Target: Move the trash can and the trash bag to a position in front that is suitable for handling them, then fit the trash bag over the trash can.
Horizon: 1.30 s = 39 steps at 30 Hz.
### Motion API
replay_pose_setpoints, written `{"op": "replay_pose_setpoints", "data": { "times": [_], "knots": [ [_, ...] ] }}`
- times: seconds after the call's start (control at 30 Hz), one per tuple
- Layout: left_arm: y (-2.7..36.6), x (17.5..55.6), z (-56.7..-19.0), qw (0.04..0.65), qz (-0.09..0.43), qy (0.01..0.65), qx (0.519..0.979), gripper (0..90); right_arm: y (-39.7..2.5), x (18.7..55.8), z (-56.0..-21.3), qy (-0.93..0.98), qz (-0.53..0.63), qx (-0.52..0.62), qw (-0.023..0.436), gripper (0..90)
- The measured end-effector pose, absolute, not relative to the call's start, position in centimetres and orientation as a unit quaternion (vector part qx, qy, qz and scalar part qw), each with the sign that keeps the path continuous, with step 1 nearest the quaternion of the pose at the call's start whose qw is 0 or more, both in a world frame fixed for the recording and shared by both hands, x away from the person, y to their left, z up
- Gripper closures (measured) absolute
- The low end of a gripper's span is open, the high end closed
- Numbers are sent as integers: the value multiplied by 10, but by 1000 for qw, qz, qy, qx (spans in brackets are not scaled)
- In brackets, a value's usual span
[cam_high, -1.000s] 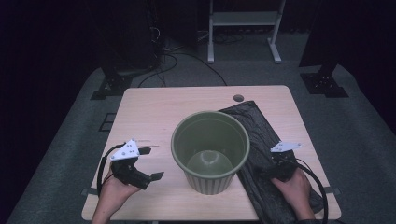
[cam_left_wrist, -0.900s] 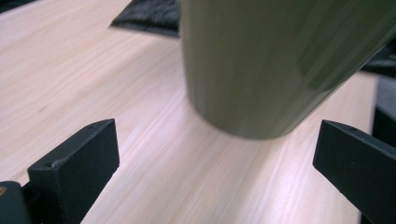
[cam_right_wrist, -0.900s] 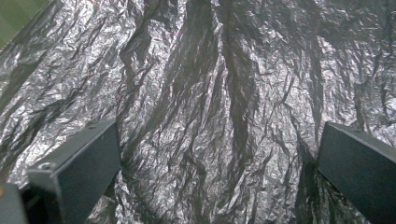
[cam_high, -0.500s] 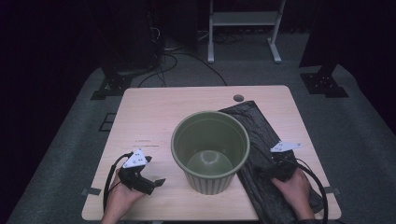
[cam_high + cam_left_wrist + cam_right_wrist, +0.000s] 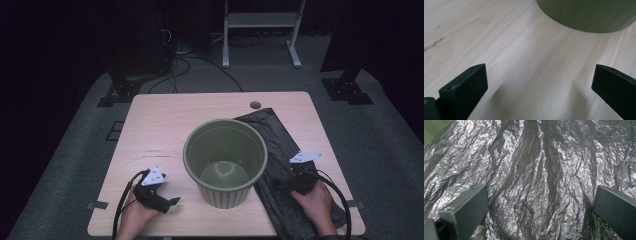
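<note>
The right gripper (image 5: 292,184) hovers with jaws spread wide over the crinkled black plastic bag (image 5: 280,150) — likely to pinch it. The bag lies flat just beside the round green plastic bin (image 5: 225,162). The left gripper (image 5: 165,200), also wide open, waits near the bin's base — probably to steady it.

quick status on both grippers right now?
Left gripper: open, empty, over bare table near the green bin.
Right gripper: open, holding nothing, over the black plastic bag.

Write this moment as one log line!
left claw: open, near green bin | right claw: open over black bag
</note>
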<state>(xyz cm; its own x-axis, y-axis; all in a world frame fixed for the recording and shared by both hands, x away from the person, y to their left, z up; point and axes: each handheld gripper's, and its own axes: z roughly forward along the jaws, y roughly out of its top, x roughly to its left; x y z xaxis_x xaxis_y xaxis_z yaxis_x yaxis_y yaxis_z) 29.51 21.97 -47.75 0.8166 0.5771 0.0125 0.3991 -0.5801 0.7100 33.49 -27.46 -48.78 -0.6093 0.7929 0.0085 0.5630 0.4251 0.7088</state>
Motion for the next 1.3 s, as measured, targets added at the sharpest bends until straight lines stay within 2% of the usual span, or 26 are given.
{"op": "replay_pose_setpoints", "data": {
  "times": [0.57,0.77,1.1,1.3],
  "knots": [
    [220,295,-483,366,122,280,879,0,-275,335,-488,828,346,410,166,0],
    [220,295,-483,366,122,280,879,0,-273,332,-482,825,346,398,201,0],
    [220,295,-483,366,122,280,879,0,-304,342,-471,805,338,447,196,0],
    [220,295,-483,366,122,280,879,0,-317,350,-478,802,324,469,178,0]
  ]
}}
